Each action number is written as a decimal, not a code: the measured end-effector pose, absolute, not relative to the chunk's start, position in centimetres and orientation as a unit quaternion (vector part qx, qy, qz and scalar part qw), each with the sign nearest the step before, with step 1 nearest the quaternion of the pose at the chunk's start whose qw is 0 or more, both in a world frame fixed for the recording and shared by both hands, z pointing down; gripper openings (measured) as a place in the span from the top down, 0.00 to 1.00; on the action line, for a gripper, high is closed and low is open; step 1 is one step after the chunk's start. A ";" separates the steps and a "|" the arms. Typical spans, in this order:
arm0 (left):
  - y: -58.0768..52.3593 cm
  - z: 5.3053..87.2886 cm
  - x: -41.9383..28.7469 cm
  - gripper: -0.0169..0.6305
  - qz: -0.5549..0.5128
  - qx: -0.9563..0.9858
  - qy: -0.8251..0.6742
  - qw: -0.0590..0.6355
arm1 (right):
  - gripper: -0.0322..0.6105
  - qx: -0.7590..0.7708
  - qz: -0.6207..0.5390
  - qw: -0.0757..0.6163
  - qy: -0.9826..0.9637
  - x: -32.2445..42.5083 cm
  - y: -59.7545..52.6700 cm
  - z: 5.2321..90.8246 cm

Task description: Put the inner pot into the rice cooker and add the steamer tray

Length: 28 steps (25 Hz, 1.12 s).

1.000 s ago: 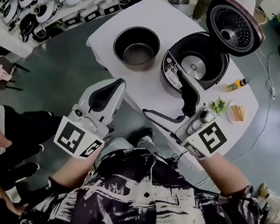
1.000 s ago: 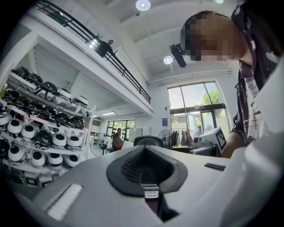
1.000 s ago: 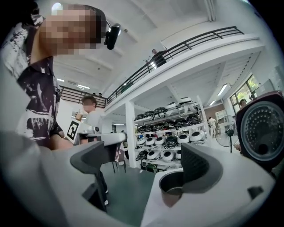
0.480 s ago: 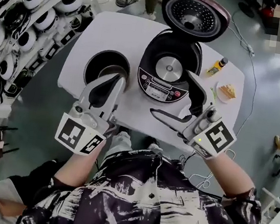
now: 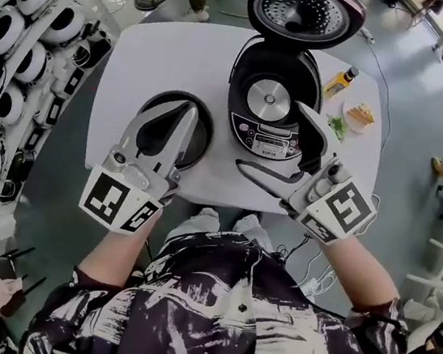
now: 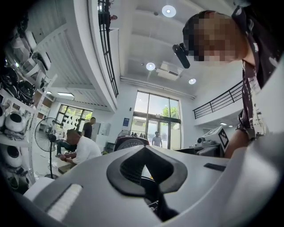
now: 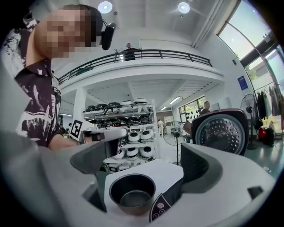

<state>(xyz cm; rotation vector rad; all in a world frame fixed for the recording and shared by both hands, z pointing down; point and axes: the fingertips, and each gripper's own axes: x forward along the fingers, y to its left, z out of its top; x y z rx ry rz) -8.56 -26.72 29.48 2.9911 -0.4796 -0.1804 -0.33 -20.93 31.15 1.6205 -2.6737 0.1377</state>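
Person is holding 2 grippers over a white table [image 5: 140, 54] bearing an open rice cooker [image 5: 269, 101].
The inner pot [image 5: 201, 138] is sitting on the table just beside the cooker, at its left in the head view, not inside it. The left gripper [image 5: 188, 110] is hovering over the pot, jaws pressed together on nothing. The right gripper [image 5: 267, 135] is hanging over the cooker's front, jaws spread apart and empty.
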 end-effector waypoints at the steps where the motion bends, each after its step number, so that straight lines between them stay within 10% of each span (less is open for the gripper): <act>1: -27.2 29.3 -8.7 0.97 -0.062 0.984 -0.160 0.053 | 0.18 0.516 0.046 0.007 -0.856 -0.8 -21.3 31.1; 12: -33.2 28.3 -18.8 0.97 -0.089 0.958 -0.269 0.041 | 0.18 0.438 0.137 0.055 -0.887 -12.3 -34.8 36.8; 28: -35.1 33.3 -32.1 0.97 -0.089 0.923 -0.363 0.095 | 0.18 0.286 0.233 0.508 -0.778 -14.4 -44.6 64.1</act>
